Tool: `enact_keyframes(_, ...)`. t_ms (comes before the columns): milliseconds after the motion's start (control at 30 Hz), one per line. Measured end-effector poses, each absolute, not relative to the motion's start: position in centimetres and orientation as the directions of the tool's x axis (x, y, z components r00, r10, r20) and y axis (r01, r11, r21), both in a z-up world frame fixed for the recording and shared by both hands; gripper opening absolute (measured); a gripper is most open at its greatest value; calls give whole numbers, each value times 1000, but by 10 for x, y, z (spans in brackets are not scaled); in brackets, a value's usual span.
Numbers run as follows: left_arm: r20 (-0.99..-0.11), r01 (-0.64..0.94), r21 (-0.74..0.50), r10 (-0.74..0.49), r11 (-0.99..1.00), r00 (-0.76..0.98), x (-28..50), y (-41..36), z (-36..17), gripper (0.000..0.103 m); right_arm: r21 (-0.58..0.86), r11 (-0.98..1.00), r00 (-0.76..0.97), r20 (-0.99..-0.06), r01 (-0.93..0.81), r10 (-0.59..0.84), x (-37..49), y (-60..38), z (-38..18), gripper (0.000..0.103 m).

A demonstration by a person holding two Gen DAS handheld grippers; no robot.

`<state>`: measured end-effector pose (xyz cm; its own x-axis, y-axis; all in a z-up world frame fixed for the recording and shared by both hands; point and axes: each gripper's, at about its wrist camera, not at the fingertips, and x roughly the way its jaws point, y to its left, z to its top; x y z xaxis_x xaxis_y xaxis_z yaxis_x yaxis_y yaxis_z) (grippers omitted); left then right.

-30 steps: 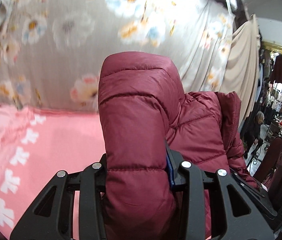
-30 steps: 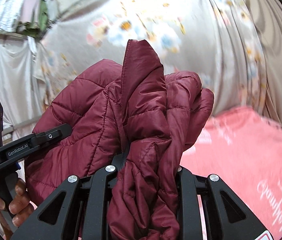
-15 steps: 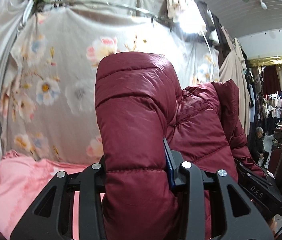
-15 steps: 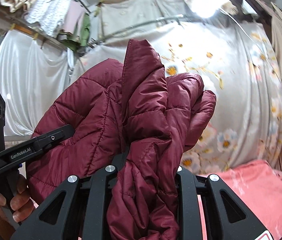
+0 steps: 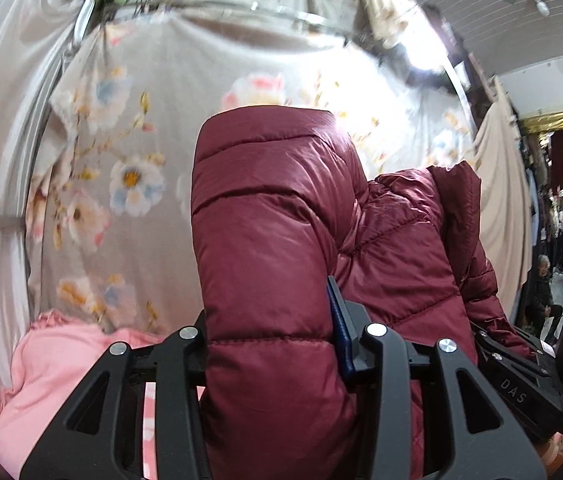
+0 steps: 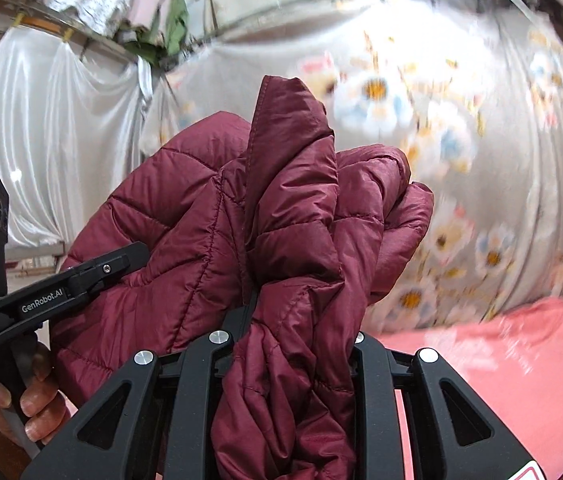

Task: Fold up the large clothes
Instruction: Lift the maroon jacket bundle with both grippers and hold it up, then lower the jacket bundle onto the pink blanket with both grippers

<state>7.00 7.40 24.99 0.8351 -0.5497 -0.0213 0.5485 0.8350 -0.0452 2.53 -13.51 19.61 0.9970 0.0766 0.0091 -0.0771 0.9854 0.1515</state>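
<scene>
A dark red quilted puffer jacket [image 5: 273, 248] is held up in the air between both grippers. My left gripper [image 5: 273, 344] is shut on a thick padded fold of it. My right gripper [image 6: 293, 336] is shut on a bunched edge of the same jacket [image 6: 293, 208]. The jacket hides the fingertips of both. The right gripper's body shows at the lower right of the left wrist view [image 5: 521, 380]. The left gripper and the hand holding it show at the left of the right wrist view [image 6: 41, 296].
A pink bedcover [image 6: 501, 368] lies below, also low left in the left wrist view [image 5: 61, 368]. A grey flowered sheet [image 5: 121, 168] hangs behind it, white drapes [image 6: 49, 128] to the left. A clothes shop with a seated person [image 5: 543, 292] lies far right.
Both grippers have risen and tilted upward with the jacket still held. The pink bedcover has dropped low in both views and more of the hanging sheet and ceiling shows.
</scene>
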Motion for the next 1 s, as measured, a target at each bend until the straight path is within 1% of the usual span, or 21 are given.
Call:
enact_keyframes(167, -152, 527, -89, -535, 845, 831, 132, 74, 197, 39, 200, 977, 990, -105, -71, 94, 81, -134, 143, 22)
enact_keyframes(267, -223, 513, -94, -520, 853, 825, 162, 71, 164, 39, 219, 974, 983, -161, -54, 91, 107, -135, 114, 22)
enact_keyframes(567, -393, 495, -145, -509, 857, 766, 236, 63, 70, 39, 254, 967, 940, -334, 12, 75, 169, -138, 23, 22)
enact_keyframes(900, -523, 467, -191, -492, 863, 696, 282, 50, -16, 39, 258, 964, 876, -476, 63, 71, 214, -145, -50, 22)
enact_keyframes(1000, -557, 452, -183, -470, 873, 684, 290, 47, -36, 40, 269, 960, 867, -493, 76, 69, 216, -150, -62, 24)
